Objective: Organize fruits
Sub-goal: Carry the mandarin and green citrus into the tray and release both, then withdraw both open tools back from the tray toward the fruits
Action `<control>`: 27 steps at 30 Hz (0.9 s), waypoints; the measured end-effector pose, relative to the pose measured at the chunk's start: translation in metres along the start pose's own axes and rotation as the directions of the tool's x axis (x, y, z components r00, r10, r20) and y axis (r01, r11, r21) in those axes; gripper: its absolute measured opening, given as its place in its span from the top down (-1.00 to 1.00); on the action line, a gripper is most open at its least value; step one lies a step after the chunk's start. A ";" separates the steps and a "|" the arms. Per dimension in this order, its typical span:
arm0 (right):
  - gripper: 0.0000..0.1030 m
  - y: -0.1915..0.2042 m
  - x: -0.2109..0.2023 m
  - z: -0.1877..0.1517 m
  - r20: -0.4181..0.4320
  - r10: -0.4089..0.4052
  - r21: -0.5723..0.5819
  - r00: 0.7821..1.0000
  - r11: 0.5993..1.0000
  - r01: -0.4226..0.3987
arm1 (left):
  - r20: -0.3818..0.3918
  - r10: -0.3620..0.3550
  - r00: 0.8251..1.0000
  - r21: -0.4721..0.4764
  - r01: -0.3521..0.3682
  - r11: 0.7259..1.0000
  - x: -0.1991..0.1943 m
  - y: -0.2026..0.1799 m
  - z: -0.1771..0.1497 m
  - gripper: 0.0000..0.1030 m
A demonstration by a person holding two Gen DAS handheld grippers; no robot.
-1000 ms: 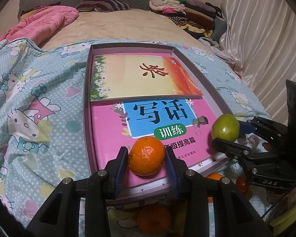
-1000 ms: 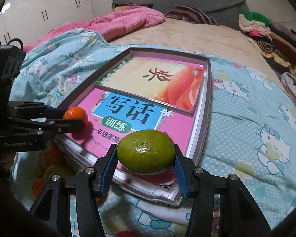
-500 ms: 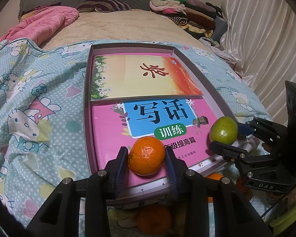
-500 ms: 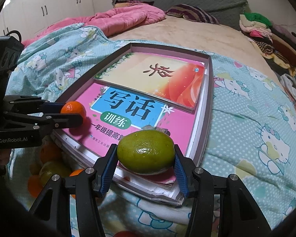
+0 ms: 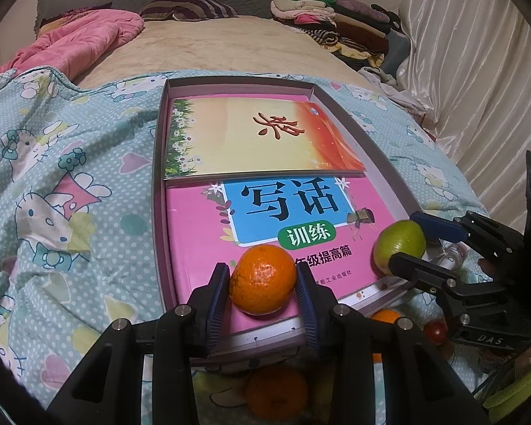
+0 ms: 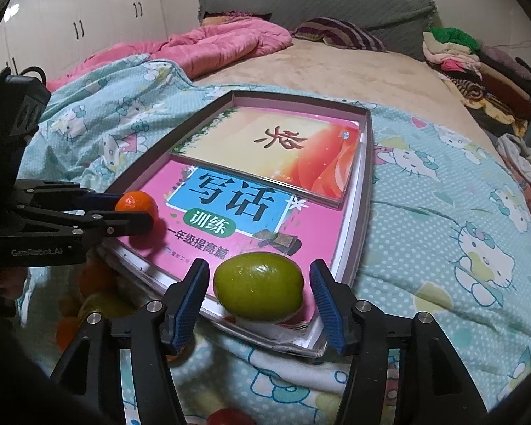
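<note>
The bed (image 5: 201,46) carries everything; over its near part lies the cartoon-print quilt (image 5: 70,184), and on the quilt sits the shallow box (image 5: 159,177), its long axis running away from me toward the headboard.

Contents of the box: two books. The yellow-orange book (image 5: 251,138) occupies the far half. The pink workbook (image 5: 201,226) occupies the near half and reaches the near edge.

Task items on the workbook:
- Orange (image 5: 263,279), at the near edge toward the near-left corner of the box. My left gripper (image 5: 262,288) is clamped on it; both pads press its sides.
- Green fruit (image 6: 259,286), at the near-right corner of the box, resting on the workbook, long axis lying across the gap between my fingers. My right gripper (image 6: 259,292) straddles it, and its jaws are opening: a gap shows on each side between pad and skin, so the fruit is released, not held.

Deciding relation: the green fruit lies directly ahead of the right gripper, between the fingers and close to the box's near edge. I judge that a straight pull-back clears it; a sideways move risks nudging it off the box, where it could roll.

Loose fruit (image 6: 102,304) lies on the quilt just off the near edge of the box: several oranges and one green piece, partly hidden in shadow. The exact count cannot be determined.
</note>
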State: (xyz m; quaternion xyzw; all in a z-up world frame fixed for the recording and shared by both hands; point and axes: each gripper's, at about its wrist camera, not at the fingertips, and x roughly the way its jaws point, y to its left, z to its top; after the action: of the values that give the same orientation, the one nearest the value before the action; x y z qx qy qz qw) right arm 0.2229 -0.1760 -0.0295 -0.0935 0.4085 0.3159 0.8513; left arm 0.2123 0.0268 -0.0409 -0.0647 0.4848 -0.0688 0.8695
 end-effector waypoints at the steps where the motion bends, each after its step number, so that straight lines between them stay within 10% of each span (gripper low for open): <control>1: -0.19 0.001 -0.002 -0.001 0.006 -0.005 -0.001 1.000 1.000 0.005 | 0.000 0.002 1.000 0.001 -0.002 1.000 0.000 0.000 0.000 0.25; 14: -0.21 0.003 -0.017 -0.008 0.042 -0.036 0.016 0.998 0.999 0.036 | -0.001 0.007 1.000 0.016 -0.007 1.000 -0.010 -0.006 -0.002 0.23; 27: -0.24 0.002 -0.031 -0.010 0.077 -0.063 0.040 0.995 0.997 0.060 | 0.087 0.034 0.996 0.039 -0.037 0.999 -0.045 -0.014 -0.004 -0.34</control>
State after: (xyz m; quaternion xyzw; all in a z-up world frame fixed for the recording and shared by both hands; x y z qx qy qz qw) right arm 0.2006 -0.1935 -0.0124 -0.0777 0.3778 0.2853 0.8774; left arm 0.1843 0.0212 -0.0031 -0.0414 0.4464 -0.0602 0.8918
